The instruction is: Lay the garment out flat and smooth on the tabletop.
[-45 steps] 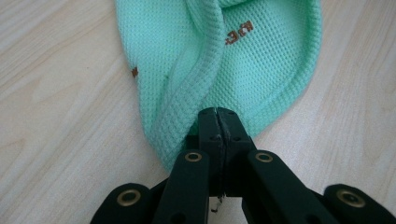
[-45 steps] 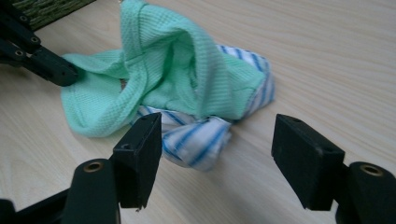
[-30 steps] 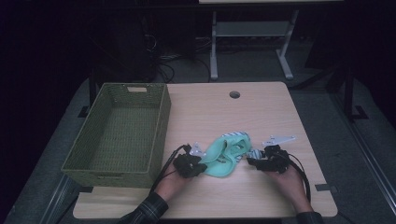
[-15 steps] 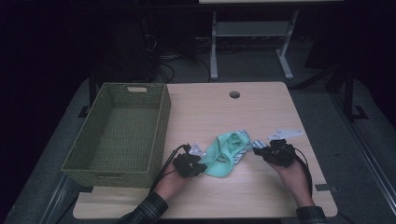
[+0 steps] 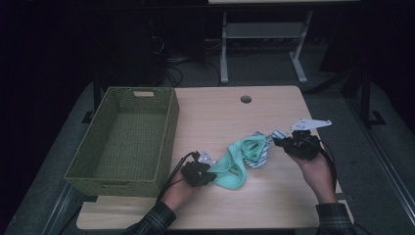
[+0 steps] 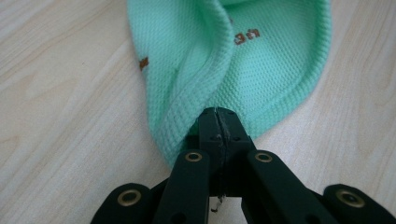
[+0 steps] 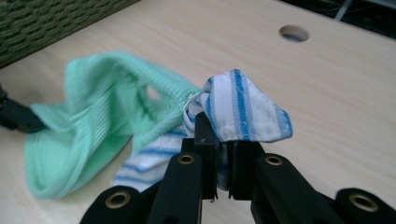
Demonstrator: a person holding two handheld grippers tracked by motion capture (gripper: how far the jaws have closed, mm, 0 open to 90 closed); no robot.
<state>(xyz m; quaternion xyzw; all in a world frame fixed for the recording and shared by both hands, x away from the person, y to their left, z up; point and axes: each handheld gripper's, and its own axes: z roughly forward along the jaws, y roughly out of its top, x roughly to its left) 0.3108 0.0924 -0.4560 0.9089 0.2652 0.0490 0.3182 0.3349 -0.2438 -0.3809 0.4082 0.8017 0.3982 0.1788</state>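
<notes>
Socks, two of them tangled together, sit near the front edge of the wooden surface (image 5: 274,196): a mint-green sock (image 5: 234,164) and a blue-and-white striped sock (image 5: 262,149). The left gripper (image 5: 208,172) has its fingers clamped tight on the green sock's ribbed edge, pinning it low to the surface. The right gripper (image 5: 281,143) has just been closing, and its fingers now pinch a fold of the striped sock, held off the surface. I'd judge the work as barely begun: both socks are gripped, but the striped one still trails into the green one, and the woven green basket (image 5: 78,171) to the left holds nothing, so the pulling apart and any putting away remain. The left gripper view gives the green sock's (image 6: 243,56) waffle knit and small brown lettering; the right gripper view shows the striped sock's (image 7: 243,112) stitched hem.
</notes>
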